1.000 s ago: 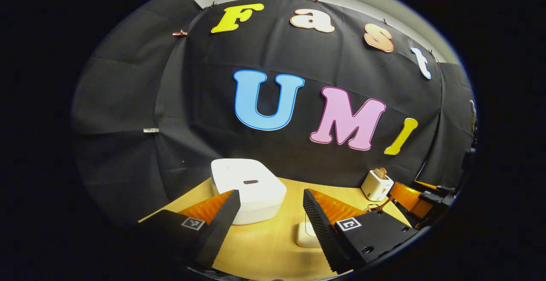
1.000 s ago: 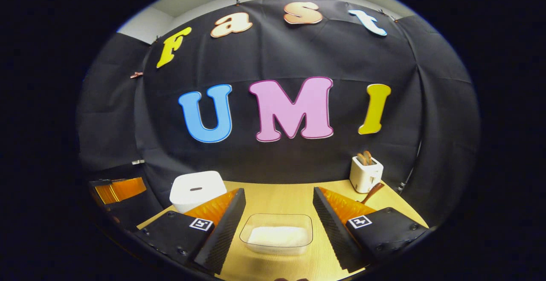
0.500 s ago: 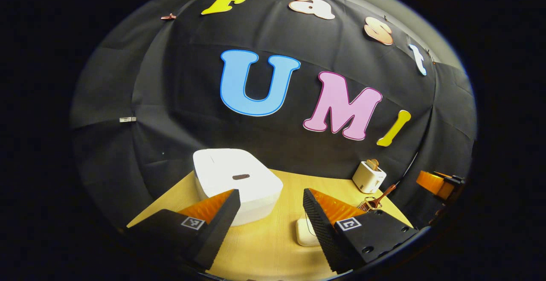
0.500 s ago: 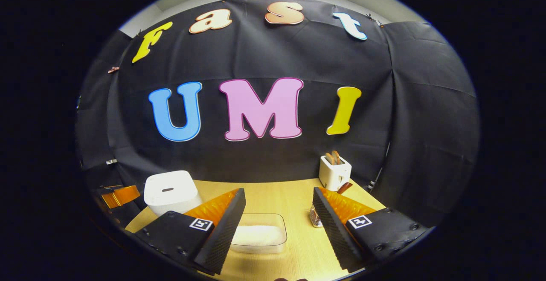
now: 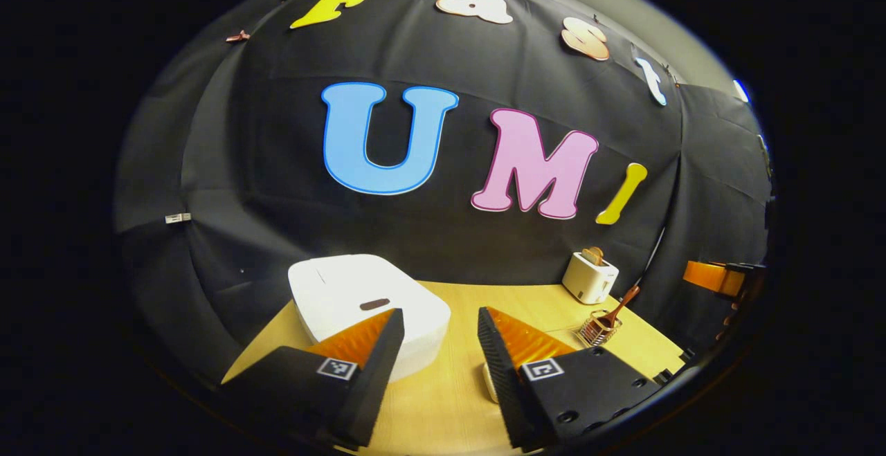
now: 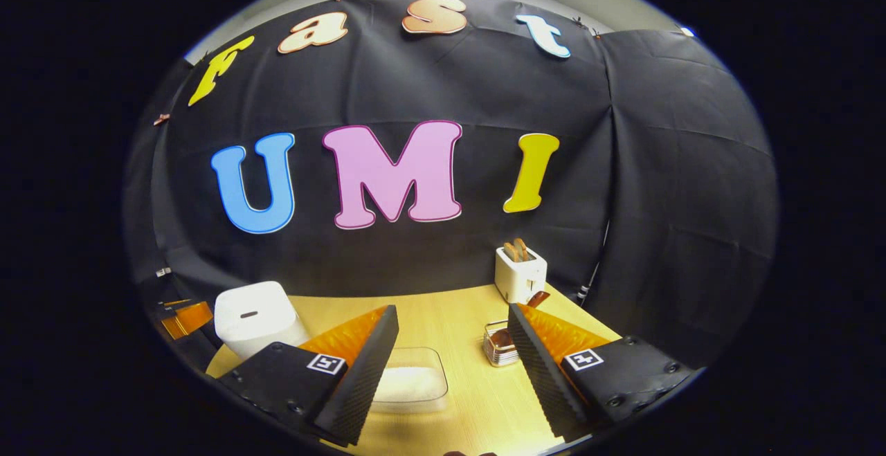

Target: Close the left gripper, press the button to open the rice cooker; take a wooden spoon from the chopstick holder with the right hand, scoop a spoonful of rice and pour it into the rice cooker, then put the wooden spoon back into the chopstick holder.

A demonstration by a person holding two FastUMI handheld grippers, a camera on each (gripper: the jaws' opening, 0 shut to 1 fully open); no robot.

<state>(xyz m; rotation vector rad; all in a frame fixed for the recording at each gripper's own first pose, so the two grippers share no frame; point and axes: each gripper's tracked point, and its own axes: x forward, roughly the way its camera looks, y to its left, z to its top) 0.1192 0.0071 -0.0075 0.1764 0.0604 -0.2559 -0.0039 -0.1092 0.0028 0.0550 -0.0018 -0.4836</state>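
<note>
I see the wooden table [image 6: 457,311] in front of the black cloth wall, and the largest thing on it is the white rice cooker [image 5: 360,304], with its lid down and the dark button [image 5: 374,304] on top. My left gripper [image 5: 435,352] is above the table just beside the cooker, its fingers spread with a gap and nothing between them; the left finger covers the near corner of the cooker. My right gripper [image 6: 453,359] is also spread wide and empty, and its left finger hides part of the clear container of rice [image 6: 414,383]. At the back stands a white toaster [image 6: 520,275] with slices of toast in it. Near it is the wire chopstick holder [image 5: 598,329], with the wooden spoon [image 5: 621,304] leaning out of it.
</note>
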